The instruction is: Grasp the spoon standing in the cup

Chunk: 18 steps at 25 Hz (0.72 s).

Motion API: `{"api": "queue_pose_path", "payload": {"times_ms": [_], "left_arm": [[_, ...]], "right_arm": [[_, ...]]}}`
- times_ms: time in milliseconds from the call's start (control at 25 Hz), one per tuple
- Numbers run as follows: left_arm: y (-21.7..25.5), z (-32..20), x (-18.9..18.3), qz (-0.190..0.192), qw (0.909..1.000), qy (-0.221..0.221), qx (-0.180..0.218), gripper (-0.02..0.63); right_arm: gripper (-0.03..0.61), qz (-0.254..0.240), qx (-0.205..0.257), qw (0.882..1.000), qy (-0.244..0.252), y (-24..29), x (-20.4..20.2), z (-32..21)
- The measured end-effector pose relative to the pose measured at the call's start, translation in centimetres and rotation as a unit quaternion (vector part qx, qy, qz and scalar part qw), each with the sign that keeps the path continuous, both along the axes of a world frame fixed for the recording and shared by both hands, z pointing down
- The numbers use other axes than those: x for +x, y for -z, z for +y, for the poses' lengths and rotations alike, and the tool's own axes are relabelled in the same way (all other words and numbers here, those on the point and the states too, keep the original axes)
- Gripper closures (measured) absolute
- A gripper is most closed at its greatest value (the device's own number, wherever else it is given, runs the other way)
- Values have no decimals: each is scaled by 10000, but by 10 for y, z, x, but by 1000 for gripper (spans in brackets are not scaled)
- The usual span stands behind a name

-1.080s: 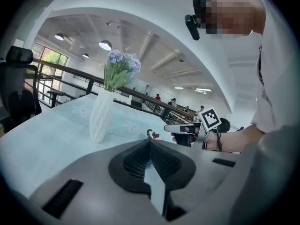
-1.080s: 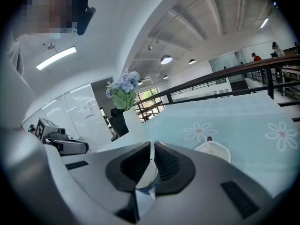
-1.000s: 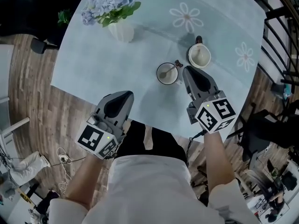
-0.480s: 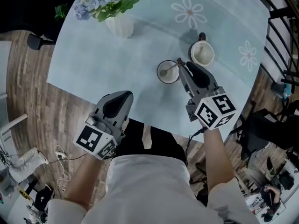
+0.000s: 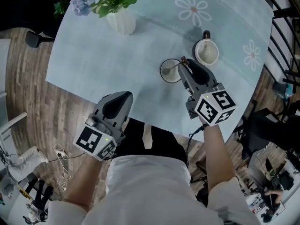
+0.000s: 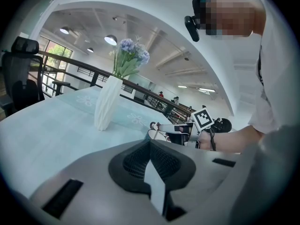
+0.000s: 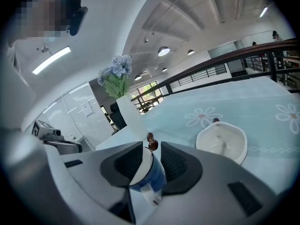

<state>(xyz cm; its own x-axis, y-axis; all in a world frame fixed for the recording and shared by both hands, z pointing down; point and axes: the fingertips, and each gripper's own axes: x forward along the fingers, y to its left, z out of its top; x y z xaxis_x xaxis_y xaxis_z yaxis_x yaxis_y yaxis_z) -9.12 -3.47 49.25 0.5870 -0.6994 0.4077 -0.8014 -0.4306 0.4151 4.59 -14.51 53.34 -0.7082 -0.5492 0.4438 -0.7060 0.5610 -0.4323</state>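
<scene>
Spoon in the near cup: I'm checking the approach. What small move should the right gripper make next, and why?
Probably ease the right gripper slightly forward. Its jaws have just been opening and stand apart; the spoon handle's tip shows at their gap, untouched, above the cup, not yet between the pads.

No words, brand names or numbers can be read anywhere. The only signs are black-and-white square markers on the left cube (image 5: 96, 142), near left, and the right cube (image 5: 214, 108), near right; they are block patterns, not letters. A sheet (image 7: 86, 108) on the far glass wall (image 7: 70, 118) is too small to read.
</scene>
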Motion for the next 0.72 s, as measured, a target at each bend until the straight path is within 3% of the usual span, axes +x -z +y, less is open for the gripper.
{"api": "queue_pose_path", "payload": {"times_ms": [720], "left_arm": [[0,8,0,34,10000,8,5,595]], "right_arm": [[517,155,192,9997,44,3,-4,-1]]}}
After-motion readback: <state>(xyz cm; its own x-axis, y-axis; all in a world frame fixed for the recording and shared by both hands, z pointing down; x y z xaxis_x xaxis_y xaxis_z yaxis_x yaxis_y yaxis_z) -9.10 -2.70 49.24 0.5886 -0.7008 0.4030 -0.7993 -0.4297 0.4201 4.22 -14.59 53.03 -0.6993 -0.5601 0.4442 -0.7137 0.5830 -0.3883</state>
